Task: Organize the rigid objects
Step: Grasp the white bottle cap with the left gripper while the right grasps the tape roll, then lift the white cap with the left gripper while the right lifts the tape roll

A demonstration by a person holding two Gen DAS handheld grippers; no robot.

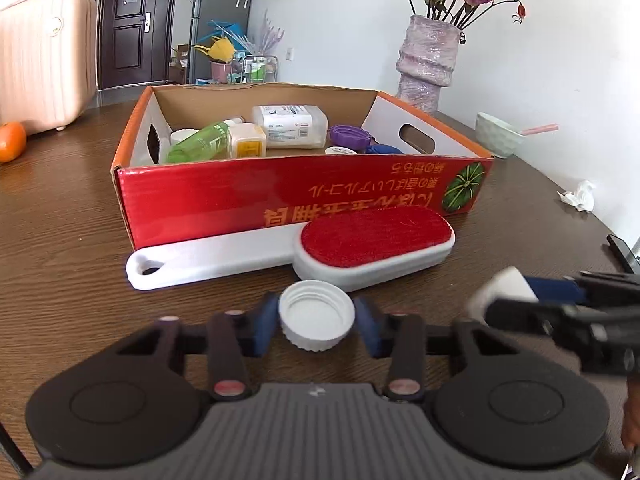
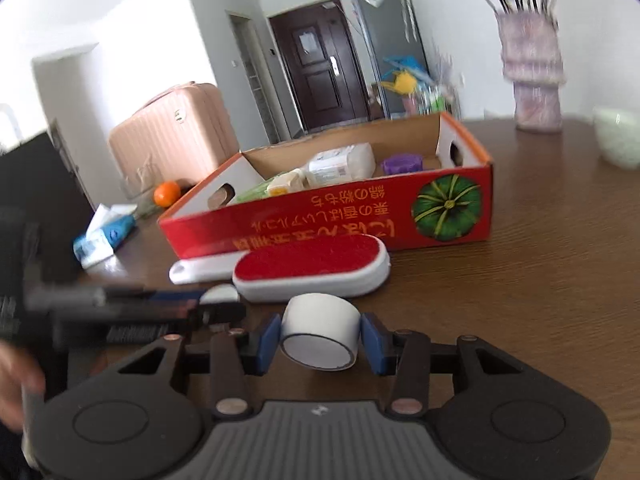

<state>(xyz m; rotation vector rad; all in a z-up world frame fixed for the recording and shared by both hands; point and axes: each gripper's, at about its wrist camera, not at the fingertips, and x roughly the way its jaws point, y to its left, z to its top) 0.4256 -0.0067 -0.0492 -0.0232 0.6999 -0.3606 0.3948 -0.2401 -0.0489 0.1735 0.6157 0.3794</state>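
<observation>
In the left wrist view, my left gripper (image 1: 316, 307) is shut on a white ribbed bottle cap (image 1: 316, 324), open side up, with a blue pad touching each side just above the brown table. In the right wrist view, my right gripper (image 2: 320, 326) is shut on a short white cylinder (image 2: 320, 334) that lies on its side. Just beyond both lies a white lint brush with a red pad (image 1: 360, 240), against the front wall of a red cardboard box (image 1: 280, 196). The box holds several bottles, jars and lids. At the right edge of the left wrist view, the right gripper (image 1: 520, 300) is in sight.
A pink vase of flowers (image 1: 426, 60) and a pale green bowl (image 1: 498, 134) stand behind the box on the right. Also on the table are a crumpled tissue (image 1: 578, 196), a dark phone (image 1: 622, 250), an orange (image 1: 11, 141) and a tissue pack (image 2: 104, 236).
</observation>
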